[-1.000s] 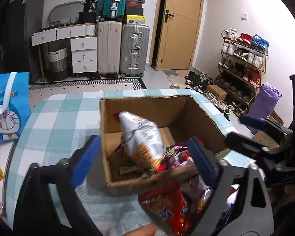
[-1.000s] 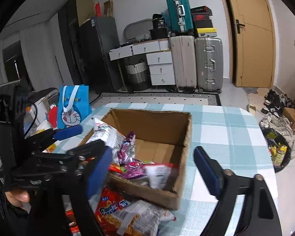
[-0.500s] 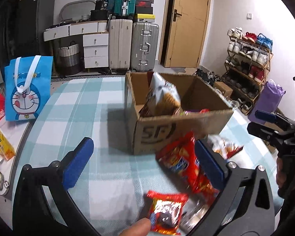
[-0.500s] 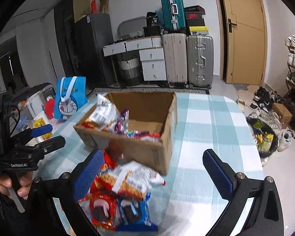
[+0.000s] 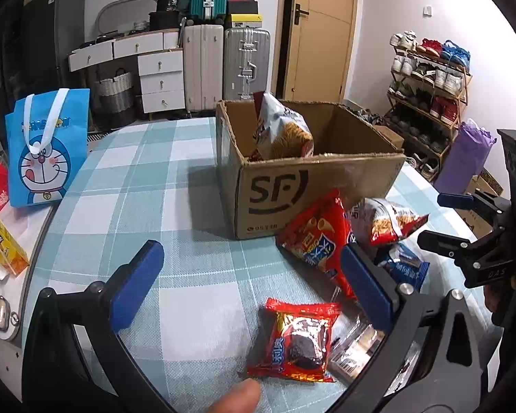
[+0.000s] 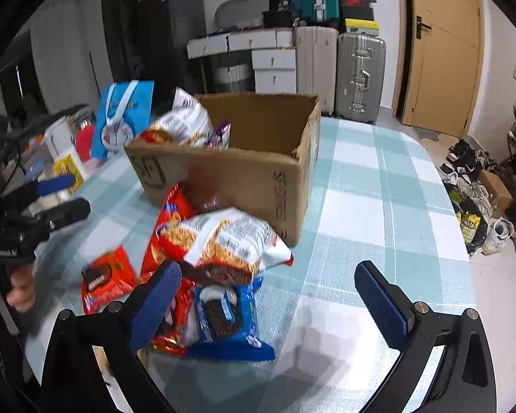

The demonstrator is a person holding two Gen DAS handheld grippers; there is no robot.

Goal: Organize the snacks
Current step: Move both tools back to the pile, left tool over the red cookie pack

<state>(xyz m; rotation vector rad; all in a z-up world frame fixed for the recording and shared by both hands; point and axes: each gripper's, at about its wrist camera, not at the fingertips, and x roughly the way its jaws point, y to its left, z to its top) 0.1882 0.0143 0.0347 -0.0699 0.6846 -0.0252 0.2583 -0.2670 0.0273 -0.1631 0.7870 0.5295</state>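
Note:
A brown cardboard box [image 5: 313, 186] [image 6: 244, 175] stands on the checked tablecloth with a white-and-orange snack bag [image 5: 282, 130] [image 6: 182, 124] leaning inside it. In front of it lie loose packs: a red chip bag [image 5: 320, 237], a white noodle-snack bag [image 5: 388, 220] [image 6: 227, 241], a blue cookie pack [image 6: 223, 316] and a small red cake pack [image 5: 299, 340] [image 6: 103, 275]. My left gripper [image 5: 251, 282] is open just above the small red pack, nothing between its fingers. My right gripper [image 6: 268, 292] is open, its left finger [image 6: 154, 299] over the blue cookie pack.
A blue cartoon tote bag [image 5: 44, 148] stands at the table's left edge beside a yellow carton [image 5: 3, 247]. Suitcases [image 5: 223, 65], white drawers and a door fill the back wall. A shoe rack [image 5: 426, 86] stands at the right. A fingertip [image 5: 237, 395] shows at the bottom.
Both grippers have pulled back from above the box and sunk toward the loose packs in front of it. The box now looks farther off, and the small red pack has come into the left view.

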